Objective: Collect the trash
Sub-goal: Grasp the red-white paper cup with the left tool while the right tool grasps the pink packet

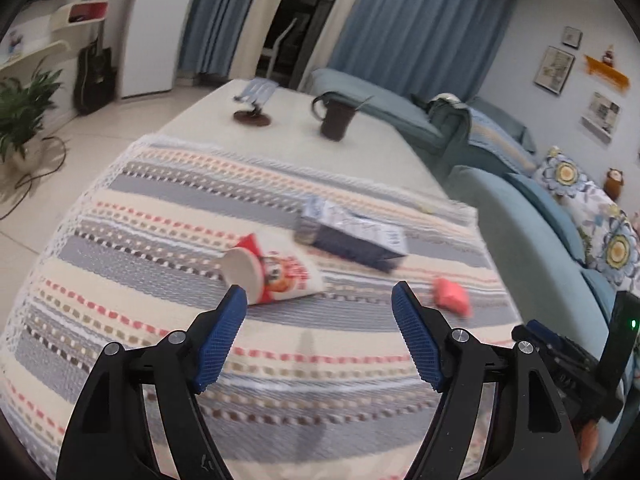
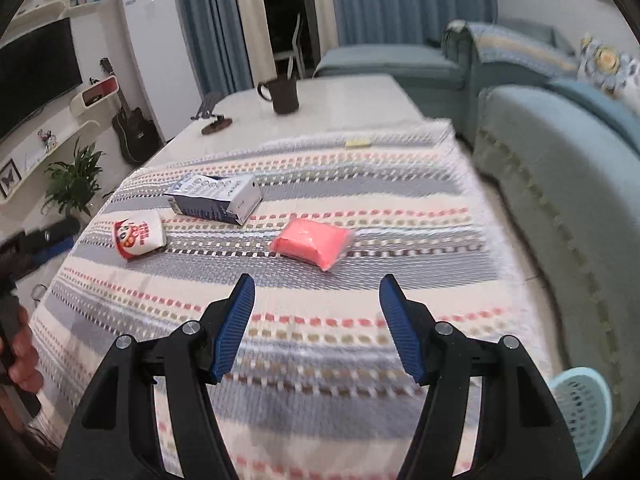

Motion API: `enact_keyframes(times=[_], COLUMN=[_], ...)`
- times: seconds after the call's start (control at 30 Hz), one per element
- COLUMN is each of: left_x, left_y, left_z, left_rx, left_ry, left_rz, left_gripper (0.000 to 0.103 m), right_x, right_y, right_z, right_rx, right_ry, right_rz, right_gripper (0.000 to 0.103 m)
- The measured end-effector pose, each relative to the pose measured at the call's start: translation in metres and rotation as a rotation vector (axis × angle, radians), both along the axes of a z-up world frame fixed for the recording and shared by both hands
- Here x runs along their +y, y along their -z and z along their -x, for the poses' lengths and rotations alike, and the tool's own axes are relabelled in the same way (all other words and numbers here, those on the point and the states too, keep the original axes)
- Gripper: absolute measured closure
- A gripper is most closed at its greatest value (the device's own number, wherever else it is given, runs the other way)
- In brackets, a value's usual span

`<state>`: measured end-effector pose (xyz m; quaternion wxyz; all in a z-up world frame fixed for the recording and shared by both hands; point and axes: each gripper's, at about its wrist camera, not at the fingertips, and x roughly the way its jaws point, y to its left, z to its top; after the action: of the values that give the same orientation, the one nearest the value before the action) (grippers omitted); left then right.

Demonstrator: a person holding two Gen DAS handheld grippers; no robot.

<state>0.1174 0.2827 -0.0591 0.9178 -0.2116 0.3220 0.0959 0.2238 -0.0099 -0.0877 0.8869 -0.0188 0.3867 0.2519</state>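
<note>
Left gripper (image 1: 318, 292) and right gripper (image 2: 316, 282), fingers spread wide, nothing between them.

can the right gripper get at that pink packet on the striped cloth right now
Probably yes. The right gripper is open and the pink packet lies flat just ahead of its fingertips, with only bare striped cloth between them.

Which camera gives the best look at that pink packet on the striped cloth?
The right wrist view: the pink packet lies whole and fairly sharp, ahead of the open hand-held gripper. The left wrist view shows it small and blurred.
</note>
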Motion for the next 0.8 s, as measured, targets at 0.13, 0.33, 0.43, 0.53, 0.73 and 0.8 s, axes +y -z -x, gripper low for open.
enact_keyframes(times=[0.13,0.33,0.43,0.53,0.73,0.8], left_x=[0.013,0.036,0.041,0.043,0.05,0.05], left_y=[0.016,0.041,0.05,0.06,0.069,0.073], left_z=[-0.008,-0.034,-0.041,-0.048,-0.064,-0.071], left_rx=[0.016,0.043,0.042,0.05,0.079,0.106], left_ry=[-0.011,-0.048,-0.055,-0.054,-0.077,-0.081], left_rz=[0.007,0.055,0.069,0.072,0.093,0.083], left_gripper=[0.03,0.028,0.028,0.028,0.028,0.031], right_x=[0.022,0.043,0.046,0.045,0.042,0.045], right_y=[0.014,0.034,0.048,0.05,0.057,0.058], right_z=[-0.024,-0.052,-0.061,-0.067,-0.075,-0.076], right_rx=[-0.004,0.005,0.048,0.062,0.117,0.116], right_ry=[-0.014,-0.045,-0.039,-0.038,-0.042,-0.043], right_rz=[0.054,0.126,0.127,0.117,0.096,0.108], right_gripper=[0.042,0.042,0.042,0.042,0.038,0.038])
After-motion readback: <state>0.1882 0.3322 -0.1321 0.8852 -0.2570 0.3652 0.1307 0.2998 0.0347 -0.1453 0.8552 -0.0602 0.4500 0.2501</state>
